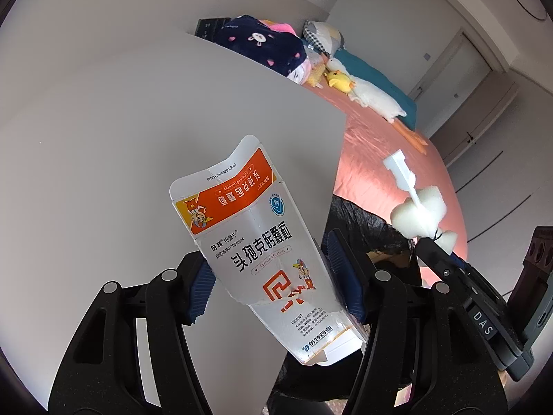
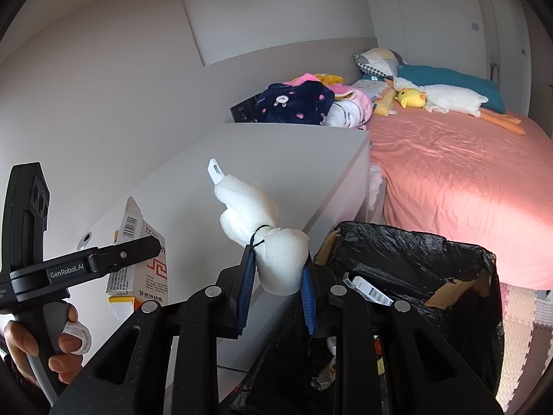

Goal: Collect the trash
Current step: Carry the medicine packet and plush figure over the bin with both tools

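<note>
The left gripper (image 1: 273, 276) clamps a flattened medicine box (image 1: 266, 252) across its width, and the right gripper (image 2: 276, 287) pinches narrowly on a tied white foam bundle (image 2: 266, 238). Both pieces are carried beside the white cabinet (image 2: 276, 159), near the black-lined trash bin (image 2: 432, 252), probably for dropping in; the bin's depth is hard to see.

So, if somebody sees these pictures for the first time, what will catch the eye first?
Probably the torn medicine box with its orange flap, clamped in the left gripper in front of the white cabinet. Next, the white foam bundle pinched in the right gripper, just left of the black-lined trash bin, with the pink bed behind.
</note>
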{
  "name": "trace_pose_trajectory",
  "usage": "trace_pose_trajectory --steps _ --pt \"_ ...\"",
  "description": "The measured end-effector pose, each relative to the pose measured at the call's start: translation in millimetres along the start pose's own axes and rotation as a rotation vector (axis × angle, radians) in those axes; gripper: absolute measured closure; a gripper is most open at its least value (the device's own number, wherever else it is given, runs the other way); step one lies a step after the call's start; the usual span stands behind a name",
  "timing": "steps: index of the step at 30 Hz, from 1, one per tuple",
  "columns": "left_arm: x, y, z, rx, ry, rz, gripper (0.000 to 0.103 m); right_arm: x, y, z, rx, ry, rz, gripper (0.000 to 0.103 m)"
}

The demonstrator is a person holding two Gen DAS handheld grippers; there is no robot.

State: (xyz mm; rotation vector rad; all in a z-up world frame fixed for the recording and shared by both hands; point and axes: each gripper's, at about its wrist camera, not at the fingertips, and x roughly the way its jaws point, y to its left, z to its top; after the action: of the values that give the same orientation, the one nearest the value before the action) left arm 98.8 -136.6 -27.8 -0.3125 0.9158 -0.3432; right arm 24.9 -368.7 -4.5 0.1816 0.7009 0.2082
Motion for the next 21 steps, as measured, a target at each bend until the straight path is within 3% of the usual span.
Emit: trace_pose_trajectory --steps 21 --pt "32 -69 -2 0.141 0.064 -0.074 0.042 -36 -60 -10 0.098 -0.030 -0.107 0.077"
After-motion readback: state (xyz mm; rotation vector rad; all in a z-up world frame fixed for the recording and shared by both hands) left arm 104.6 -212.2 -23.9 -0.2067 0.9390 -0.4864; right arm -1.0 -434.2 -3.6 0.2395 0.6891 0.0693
